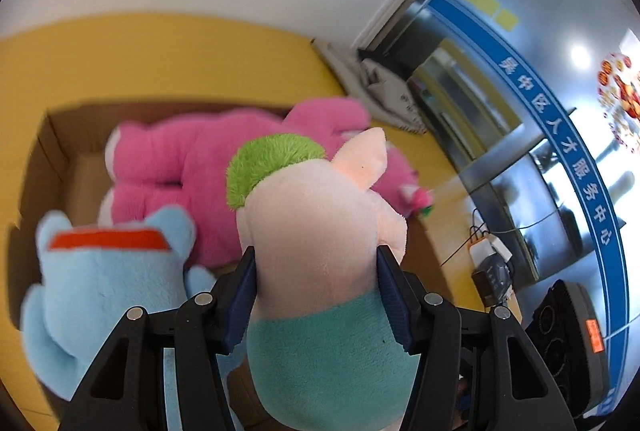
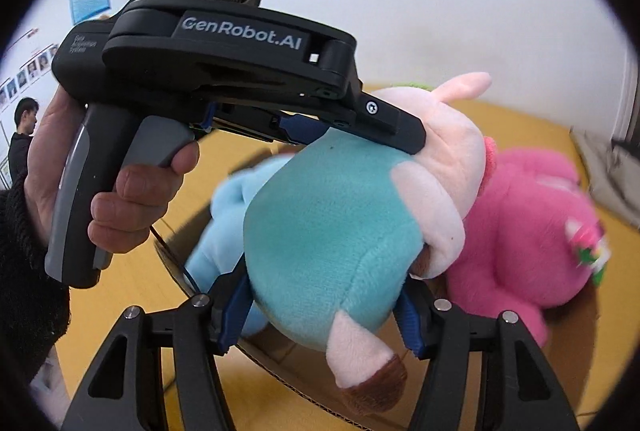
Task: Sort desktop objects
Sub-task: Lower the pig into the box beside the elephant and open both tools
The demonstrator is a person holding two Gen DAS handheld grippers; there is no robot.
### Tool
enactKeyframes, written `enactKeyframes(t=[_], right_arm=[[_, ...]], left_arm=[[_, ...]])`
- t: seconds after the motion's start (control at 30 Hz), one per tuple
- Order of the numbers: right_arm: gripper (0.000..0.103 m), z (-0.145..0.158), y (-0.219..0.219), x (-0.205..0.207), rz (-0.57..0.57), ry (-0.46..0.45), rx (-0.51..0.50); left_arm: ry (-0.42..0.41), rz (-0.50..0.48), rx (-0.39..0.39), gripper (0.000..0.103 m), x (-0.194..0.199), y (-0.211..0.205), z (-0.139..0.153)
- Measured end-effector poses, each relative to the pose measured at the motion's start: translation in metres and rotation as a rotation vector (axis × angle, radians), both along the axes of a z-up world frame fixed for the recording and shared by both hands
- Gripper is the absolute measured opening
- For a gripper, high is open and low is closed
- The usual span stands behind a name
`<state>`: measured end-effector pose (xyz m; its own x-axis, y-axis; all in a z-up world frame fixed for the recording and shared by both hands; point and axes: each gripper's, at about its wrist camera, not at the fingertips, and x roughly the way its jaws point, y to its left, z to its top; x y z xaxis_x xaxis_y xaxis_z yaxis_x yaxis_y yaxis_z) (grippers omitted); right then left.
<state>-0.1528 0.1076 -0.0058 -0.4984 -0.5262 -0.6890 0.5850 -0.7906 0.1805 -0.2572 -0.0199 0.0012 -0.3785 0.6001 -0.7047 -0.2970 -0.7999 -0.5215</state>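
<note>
I squeeze the soft pale-pink pig toy in teal shorts (image 1: 320,231) with my left gripper (image 1: 316,295). My right gripper (image 2: 324,315) pinches its bottom end. It hangs over the brown cardboard box (image 1: 52,139) on the yellow desk (image 1: 160,51), above the fluffy pink bear (image 1: 192,159) and the light-blue plush toy (image 1: 100,279).

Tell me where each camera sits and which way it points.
Left wrist: on the left tool, looking along its fingers down at the pig it clamps, over the box; no body shows.
Right wrist: on the right tool, facing the pig's teal underside; a hand holds the left tool.
Shared: pig, pink bear, blue toy.
</note>
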Motion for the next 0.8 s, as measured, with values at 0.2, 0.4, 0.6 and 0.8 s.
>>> enactKeyframes(t=[0.2,0.4,0.6,0.8], right_arm=[[0.066,-0.03,-0.01,-0.026,0.008,-0.148,0.067],[0.066,-0.039,-0.01,-0.028,0.007,-0.208,0.081],[0.066,-0.052,-0.018,-0.026,0.035,-0.286,0.117],[0.07,-0.053,-0.012,-0.029,0.009,-0.306,0.135]], left_arm=[[-0.021,-0.001,0.014,0.061,0.0,-0.001,-0.026],[-0.034,-0.011,-0.009,0.062,0.014,0.006,-0.03],[-0.064,-0.019,-0.055,0.062,0.025,0.014,-0.048],[-0.054,-0.028,-0.114,0.063,0.028,0.025,-0.057]])
